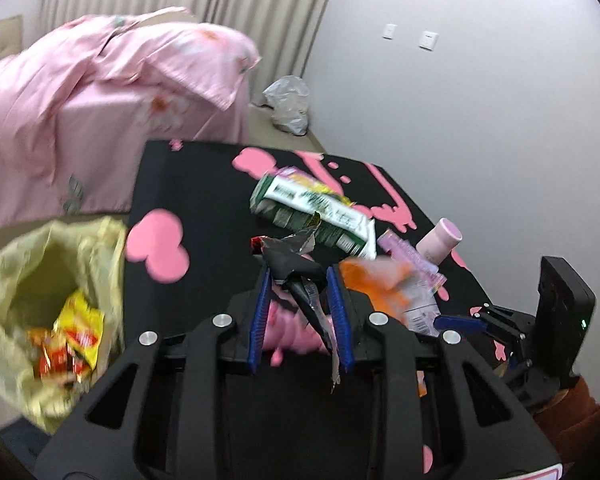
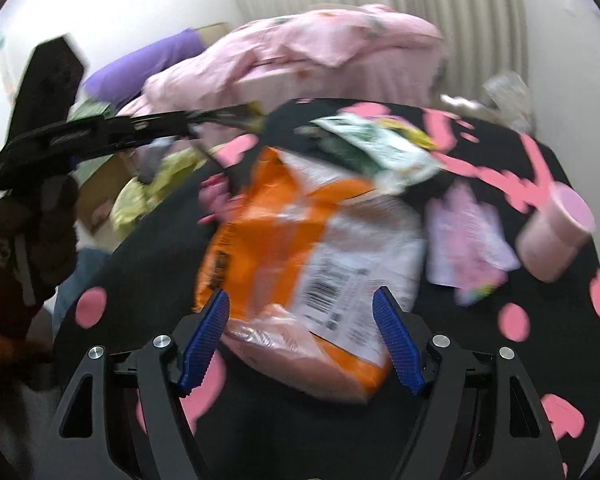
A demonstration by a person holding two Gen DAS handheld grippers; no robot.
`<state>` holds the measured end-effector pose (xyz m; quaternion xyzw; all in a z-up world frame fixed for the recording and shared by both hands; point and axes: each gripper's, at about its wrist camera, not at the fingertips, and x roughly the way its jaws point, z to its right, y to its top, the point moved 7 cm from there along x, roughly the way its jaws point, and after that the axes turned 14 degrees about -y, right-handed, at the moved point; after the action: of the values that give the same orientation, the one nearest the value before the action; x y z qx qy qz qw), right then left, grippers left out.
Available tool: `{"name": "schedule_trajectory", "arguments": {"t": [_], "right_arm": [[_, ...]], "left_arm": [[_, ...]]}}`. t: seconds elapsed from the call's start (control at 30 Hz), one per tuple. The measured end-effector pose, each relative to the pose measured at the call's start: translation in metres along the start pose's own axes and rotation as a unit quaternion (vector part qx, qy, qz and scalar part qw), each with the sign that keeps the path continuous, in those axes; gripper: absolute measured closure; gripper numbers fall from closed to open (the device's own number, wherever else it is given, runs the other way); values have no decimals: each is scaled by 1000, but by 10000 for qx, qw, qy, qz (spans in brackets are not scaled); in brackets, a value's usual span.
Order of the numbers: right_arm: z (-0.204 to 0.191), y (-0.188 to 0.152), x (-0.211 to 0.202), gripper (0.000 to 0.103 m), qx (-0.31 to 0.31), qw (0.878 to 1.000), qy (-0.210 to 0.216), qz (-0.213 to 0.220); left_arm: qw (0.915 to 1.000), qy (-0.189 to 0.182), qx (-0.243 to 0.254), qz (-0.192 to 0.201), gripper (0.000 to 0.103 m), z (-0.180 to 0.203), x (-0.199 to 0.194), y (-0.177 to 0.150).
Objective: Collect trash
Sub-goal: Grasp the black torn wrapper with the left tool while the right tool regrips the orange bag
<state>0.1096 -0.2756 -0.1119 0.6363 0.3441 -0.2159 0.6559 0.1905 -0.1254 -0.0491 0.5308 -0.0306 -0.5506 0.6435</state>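
My left gripper (image 1: 300, 276) is shut on a crumpled black and silver wrapper (image 1: 296, 264) above the black table with pink shapes (image 1: 188, 184). A yellow-lined trash bin (image 1: 56, 300) with yellow and red wrappers inside stands left of the table. My right gripper (image 2: 300, 304) is open, its blue fingers on either side of an orange and white snack bag (image 2: 308, 256) lying on the table. A green and white packet (image 1: 312, 212) (image 2: 376, 144), a lilac wrapper (image 2: 464, 236) and a pink cup on its side (image 2: 556, 232) also lie on the table.
A bed with pink bedding (image 1: 100, 100) stands behind the table. A clear plastic bag (image 1: 288, 104) sits on the floor by the wall. The left gripper shows at the left of the right wrist view (image 2: 100, 132).
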Motion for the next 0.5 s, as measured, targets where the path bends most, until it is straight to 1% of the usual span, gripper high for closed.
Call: {"name": "schedule_trajectory", "arguments": {"t": [0.03, 0.1, 0.17, 0.23, 0.37, 0.5], "right_arm": [[-10, 0, 0, 32, -210, 9997, -58, 62], [-15, -1, 3, 32, -487, 9981, -369, 65], [-4, 0, 6, 32, -478, 9960, -760, 4], [8, -3, 8, 32, -339, 9950, -930, -139], [32, -16, 9, 32, 190, 9960, -735, -478], [37, -32, 14, 32, 555, 9946, -420, -766]], "left_arm": [[10000, -2, -75, -13, 76, -4, -1, -5], [9998, -13, -170, -42, 76, -11, -2, -14], [9996, -48, -263, -42, 76, -14, -6, -23], [9993, -124, -350, -58, 76, -17, -8, -29], [9987, -209, -442, -141, 76, -19, -5, -42], [9981, -258, -551, -135, 76, -21, -4, -48]]}}
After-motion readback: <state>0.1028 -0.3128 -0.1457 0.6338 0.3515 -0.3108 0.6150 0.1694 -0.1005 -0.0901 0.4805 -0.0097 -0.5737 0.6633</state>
